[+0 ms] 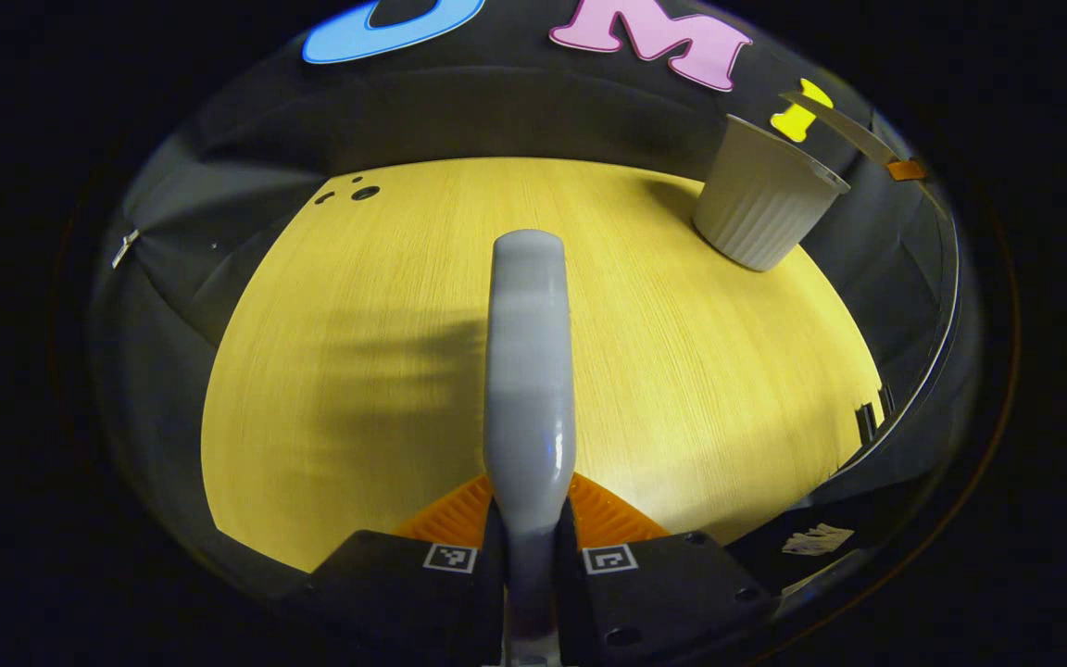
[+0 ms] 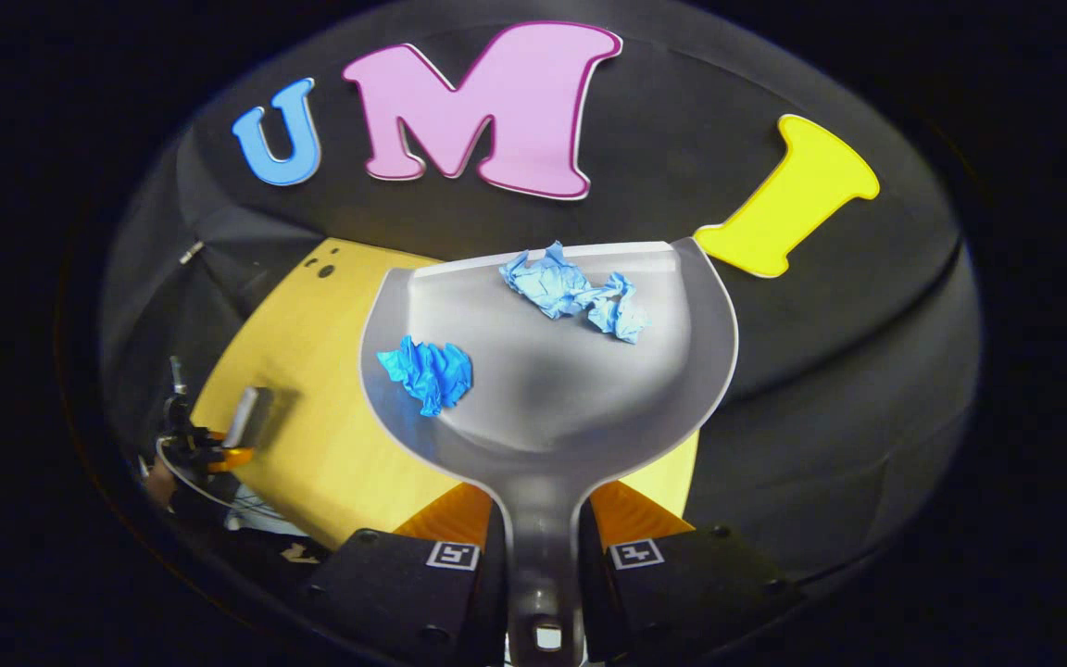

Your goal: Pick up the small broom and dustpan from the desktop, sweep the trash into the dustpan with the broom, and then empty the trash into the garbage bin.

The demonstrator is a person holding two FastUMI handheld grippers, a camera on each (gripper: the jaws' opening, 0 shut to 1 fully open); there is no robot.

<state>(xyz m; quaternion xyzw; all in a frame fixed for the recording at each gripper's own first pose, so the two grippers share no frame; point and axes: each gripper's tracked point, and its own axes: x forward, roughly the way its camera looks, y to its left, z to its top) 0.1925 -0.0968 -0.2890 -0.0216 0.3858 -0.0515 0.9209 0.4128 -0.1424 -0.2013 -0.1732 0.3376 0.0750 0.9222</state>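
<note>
While our left gripper (image 1: pixel 530 537) clamps the broom (image 1: pixel 530 371), its smooth grey plastic body runs lengthwise straight ahead over the yellow wood-grain desktop (image 1: pixel 339 371). A ribbed white garbage bin (image 1: pixel 760 199) stands at the far right. Our right gripper (image 2: pixel 541 547) grips the handle of the glossy grey dustpan (image 2: pixel 552 389), scoop pointing away, raised above the desktop and carrying two crumpled blue paper wads (image 2: pixel 427 371).

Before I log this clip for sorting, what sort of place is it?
Likely a recording booth set up as a desk: a wooden desktop, black cloth wall and a white ribbed bin, with a dustpan holding crumpled blue paper.
</note>
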